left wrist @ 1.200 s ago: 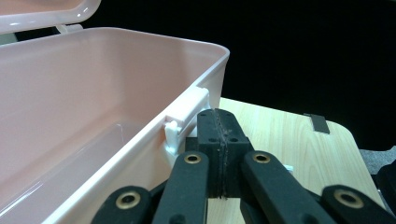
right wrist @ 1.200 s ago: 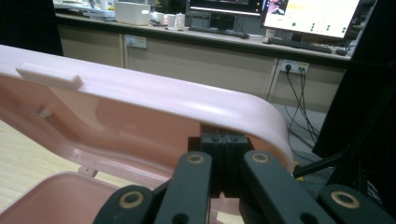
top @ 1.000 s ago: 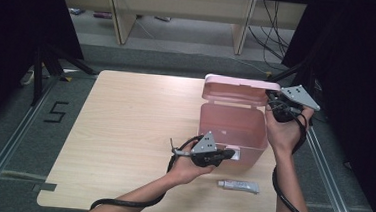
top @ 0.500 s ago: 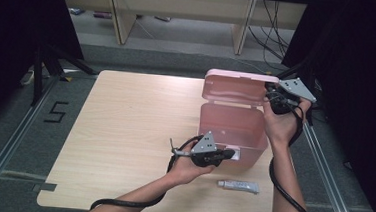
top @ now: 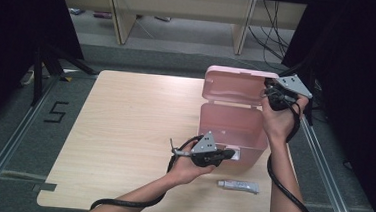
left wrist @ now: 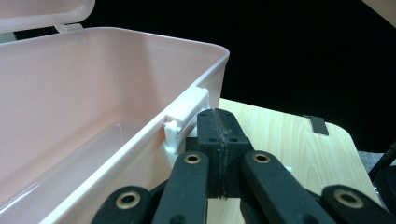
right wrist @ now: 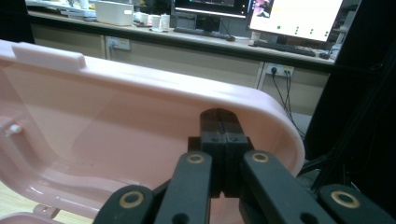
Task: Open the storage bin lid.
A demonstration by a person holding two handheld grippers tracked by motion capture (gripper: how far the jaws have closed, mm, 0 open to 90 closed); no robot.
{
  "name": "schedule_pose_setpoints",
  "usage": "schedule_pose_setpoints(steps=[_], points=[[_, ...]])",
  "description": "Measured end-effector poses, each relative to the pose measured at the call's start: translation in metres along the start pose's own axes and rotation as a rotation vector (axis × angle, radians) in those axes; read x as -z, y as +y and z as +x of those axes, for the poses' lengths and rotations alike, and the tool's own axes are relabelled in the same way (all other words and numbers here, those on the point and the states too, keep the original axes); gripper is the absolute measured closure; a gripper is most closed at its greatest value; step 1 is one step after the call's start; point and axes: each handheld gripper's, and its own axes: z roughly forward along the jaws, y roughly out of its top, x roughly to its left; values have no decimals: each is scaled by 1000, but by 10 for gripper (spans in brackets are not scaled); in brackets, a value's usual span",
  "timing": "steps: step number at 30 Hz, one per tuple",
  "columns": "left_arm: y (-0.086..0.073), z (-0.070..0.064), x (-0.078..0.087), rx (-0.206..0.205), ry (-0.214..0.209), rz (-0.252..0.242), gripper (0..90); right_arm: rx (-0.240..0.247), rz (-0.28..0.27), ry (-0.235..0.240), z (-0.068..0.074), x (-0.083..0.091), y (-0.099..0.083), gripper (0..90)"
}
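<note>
A pink plastic box [top: 230, 133] stands open on the right part of the wooden table [top: 124, 126], its lid [top: 235, 86] raised at the back. My left gripper [top: 230, 153] is shut at the box's front wall. In the left gripper view its shut tips [left wrist: 219, 117] sit right beside the white latch [left wrist: 186, 112] of the box [left wrist: 70, 93], with nothing seen between them. My right gripper [top: 268, 91] is shut at the lid's right end. In the right gripper view its tips [right wrist: 220, 116] rest against the inner side of the lid [right wrist: 116, 121].
A small white tube [top: 239, 186] lies on the table in front of the box, near the front edge. Cables trail from both grippers. Shelving and dark curtains stand beyond the table; a floor rail runs along each side.
The right gripper has shifted slightly back and left at the lid's end, and the lid stands a little further open. The left gripper has stayed at the latch.
</note>
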Motion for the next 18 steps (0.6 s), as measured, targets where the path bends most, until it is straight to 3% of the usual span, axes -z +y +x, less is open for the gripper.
schedule_pose_setpoints(steps=[18], points=[[0, 0, 0, 2, 1, -3, 893, 2, 36, -14, 1, -19, -2, 900]])
